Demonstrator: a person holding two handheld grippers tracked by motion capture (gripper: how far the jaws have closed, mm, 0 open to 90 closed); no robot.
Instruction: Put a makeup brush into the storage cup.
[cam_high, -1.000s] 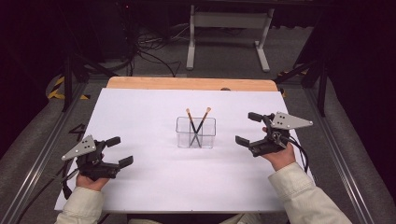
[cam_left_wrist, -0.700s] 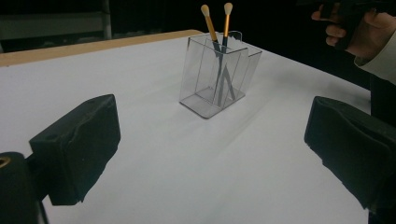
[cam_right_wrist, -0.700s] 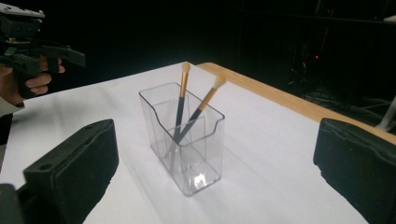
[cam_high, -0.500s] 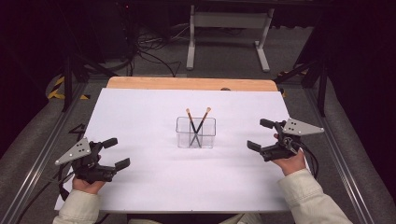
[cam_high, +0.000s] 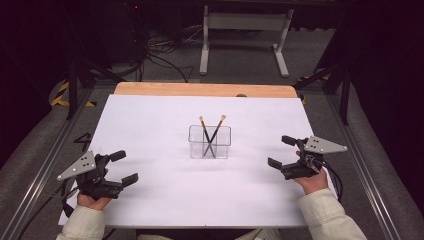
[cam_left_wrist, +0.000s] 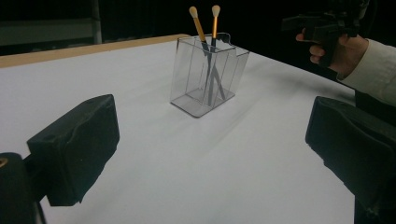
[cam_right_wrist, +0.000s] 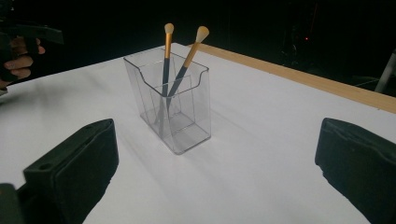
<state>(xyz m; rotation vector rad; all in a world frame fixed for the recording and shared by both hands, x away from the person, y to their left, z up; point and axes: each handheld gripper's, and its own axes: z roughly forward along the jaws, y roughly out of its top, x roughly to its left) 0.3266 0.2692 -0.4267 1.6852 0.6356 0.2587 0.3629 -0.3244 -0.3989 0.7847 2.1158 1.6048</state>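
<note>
Two makeup brushes (cam_high: 212, 134) stand in clear holder (cam_high: 209, 142) at table (cam_high: 150, 120) centre, long axes near upright, crossed, bristle tips up and leaning apart. Holder sits between both grippers, well apart from each. Left gripper (cam_high: 123, 167) near front-left, jaws apart, empty. Right gripper (cam_high: 281, 151) at right, jaws apart, empty.
</note>
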